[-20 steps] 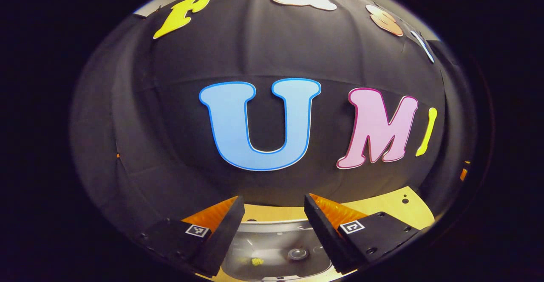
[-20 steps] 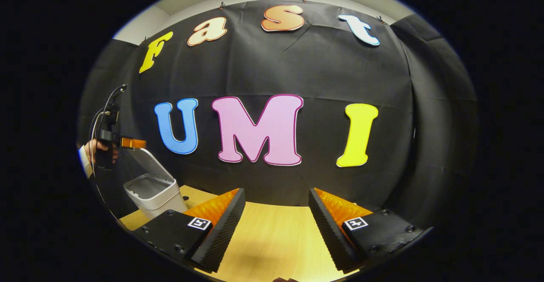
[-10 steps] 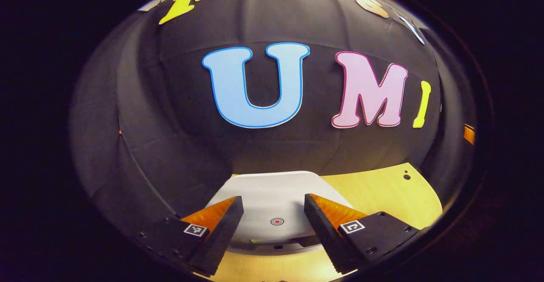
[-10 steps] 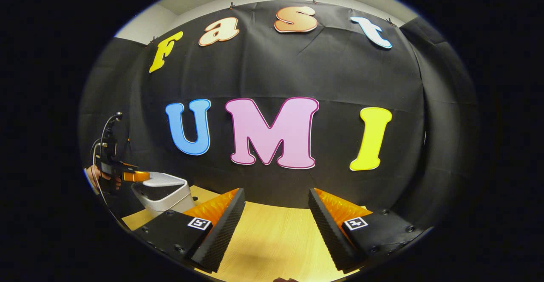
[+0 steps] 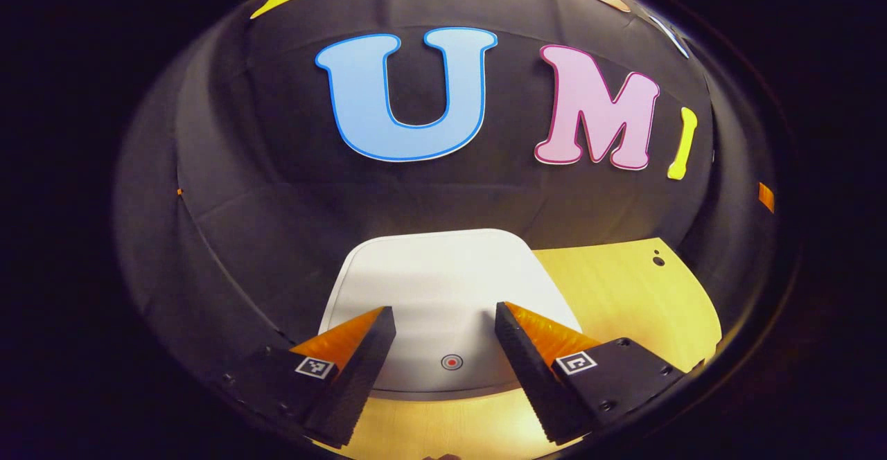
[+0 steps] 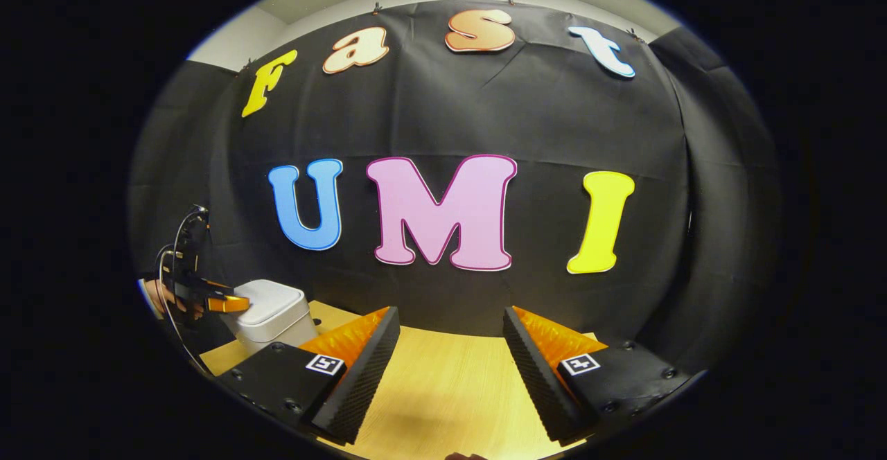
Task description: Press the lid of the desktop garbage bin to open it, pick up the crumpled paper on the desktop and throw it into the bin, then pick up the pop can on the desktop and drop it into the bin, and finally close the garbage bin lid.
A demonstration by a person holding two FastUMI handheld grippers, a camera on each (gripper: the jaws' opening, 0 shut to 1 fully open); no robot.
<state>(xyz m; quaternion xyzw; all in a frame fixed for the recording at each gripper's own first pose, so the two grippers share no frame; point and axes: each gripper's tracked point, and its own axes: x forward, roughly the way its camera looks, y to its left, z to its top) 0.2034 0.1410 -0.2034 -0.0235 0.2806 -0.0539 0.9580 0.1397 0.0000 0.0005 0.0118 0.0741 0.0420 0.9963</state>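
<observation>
Closing lid [image 5: 443, 287]: left gripper [image 5: 443, 321] jaws wide, empty; press flat by the red dot [image 5: 452, 361] until it latches

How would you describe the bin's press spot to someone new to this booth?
On the wooden table before the black cloth wall stands a white bin with a flat rounded lid. Near the lid's front edge, between the left tool's fingers, sits a small red-centred ring, the only mark on the plain white top.

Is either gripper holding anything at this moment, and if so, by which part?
Nothing is held. The left gripper is open over the bin's closed lid; the right gripper is open above the bare table.
</observation>
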